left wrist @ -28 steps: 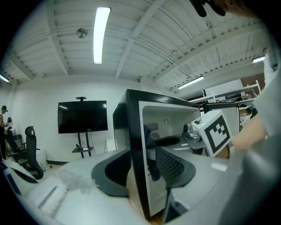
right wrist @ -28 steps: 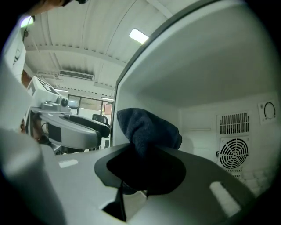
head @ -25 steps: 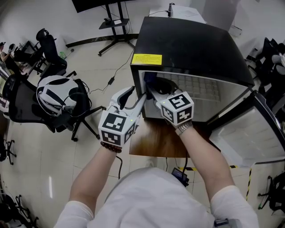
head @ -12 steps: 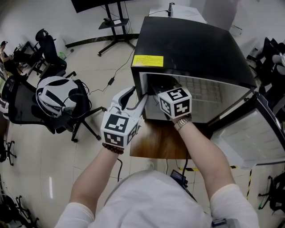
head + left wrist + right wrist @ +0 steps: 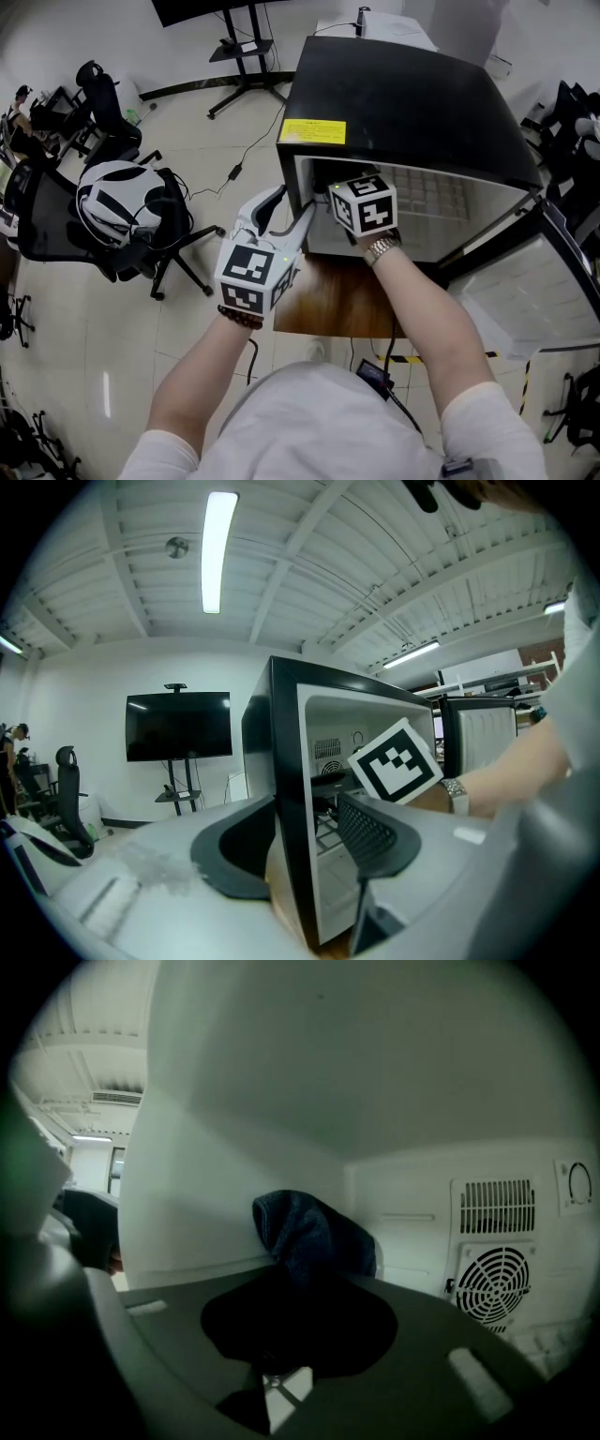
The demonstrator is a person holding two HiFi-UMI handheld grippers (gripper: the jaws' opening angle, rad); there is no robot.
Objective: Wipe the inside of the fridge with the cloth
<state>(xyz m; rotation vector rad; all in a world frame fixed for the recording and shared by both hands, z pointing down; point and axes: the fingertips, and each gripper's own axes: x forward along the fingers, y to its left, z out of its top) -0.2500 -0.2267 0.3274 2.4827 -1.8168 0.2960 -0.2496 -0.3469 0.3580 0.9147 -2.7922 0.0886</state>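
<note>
The black mini fridge stands on a wooden table with its door swung open to the right. My right gripper reaches inside near the top left corner, shut on a dark blue cloth that bunches against the white inner wall. In the head view only its marker cube shows. My left gripper straddles the front edge of the fridge's left wall. Its jaws have just been opening, and they stand apart with the wall between them.
A wire shelf crosses the fridge interior, and a round fan grille sits on the back wall. Office chairs crowd the floor at left. A TV on a stand is beyond, with a cable trailing across the floor.
My right gripper has gone further into the fridge, up and to the left, and the cloth no longer shows in the head view. The left gripper has stayed at the wall edge.
</note>
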